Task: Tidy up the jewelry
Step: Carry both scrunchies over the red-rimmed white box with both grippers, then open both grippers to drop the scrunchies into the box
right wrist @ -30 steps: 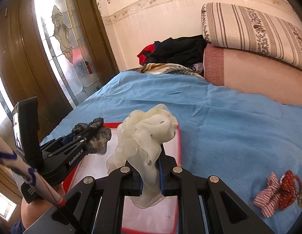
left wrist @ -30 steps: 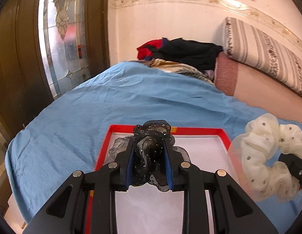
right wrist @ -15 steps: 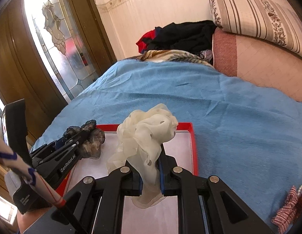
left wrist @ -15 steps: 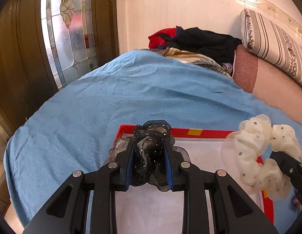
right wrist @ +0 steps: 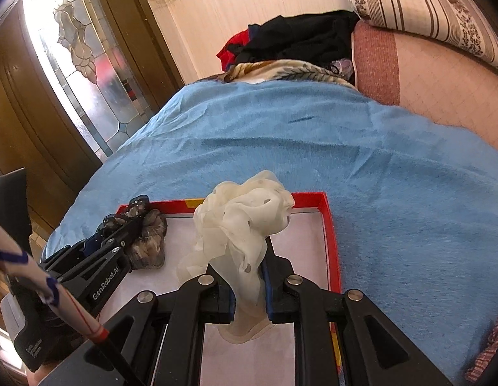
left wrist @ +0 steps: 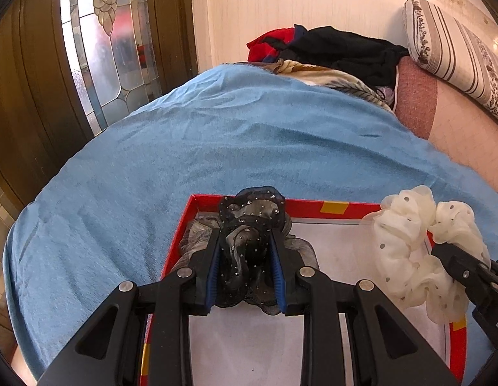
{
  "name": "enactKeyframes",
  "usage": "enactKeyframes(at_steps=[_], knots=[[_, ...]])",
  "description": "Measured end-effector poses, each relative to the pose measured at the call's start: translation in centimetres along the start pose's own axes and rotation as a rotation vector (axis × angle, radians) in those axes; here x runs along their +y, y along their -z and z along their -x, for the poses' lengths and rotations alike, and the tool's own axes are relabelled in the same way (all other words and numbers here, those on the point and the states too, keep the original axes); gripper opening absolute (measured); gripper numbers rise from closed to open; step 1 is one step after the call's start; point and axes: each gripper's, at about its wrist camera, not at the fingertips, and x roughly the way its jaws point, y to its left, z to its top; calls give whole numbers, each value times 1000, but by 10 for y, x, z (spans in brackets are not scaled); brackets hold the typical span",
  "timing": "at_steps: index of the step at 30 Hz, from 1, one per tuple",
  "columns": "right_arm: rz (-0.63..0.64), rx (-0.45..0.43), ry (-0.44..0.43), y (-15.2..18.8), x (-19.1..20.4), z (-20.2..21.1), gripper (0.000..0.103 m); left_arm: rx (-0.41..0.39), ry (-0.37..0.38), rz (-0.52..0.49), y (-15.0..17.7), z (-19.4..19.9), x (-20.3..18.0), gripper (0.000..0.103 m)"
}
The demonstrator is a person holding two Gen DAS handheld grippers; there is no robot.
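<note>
On the blue blanket, red tray under sheer black studded scrunchie.

"GenRobot.AI" is printed in white on the left tool.

I see a black studded scrunchie frame centre, a cream grey-dotted scrunchie at right, a red-rimmed white tray below, a plain blue blanket mid-frame, a brown-striped pillow upper right, a red-checked scrunchie lower right.
</note>
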Motion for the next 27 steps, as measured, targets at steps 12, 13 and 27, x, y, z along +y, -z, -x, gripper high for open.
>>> enactKeyframes(at_steps=[12, 13, 27], knots=[[-21, 36, 4, -1, -2, -19, 17, 51, 4, 18, 0, -12, 3, 33], [-22, 39, 6, -1, -3, -20, 17, 55, 9, 18, 0, -12, 2, 35], [-37, 42, 13, 0, -8, -16, 54, 34, 19, 17, -1, -4, 0, 61]])
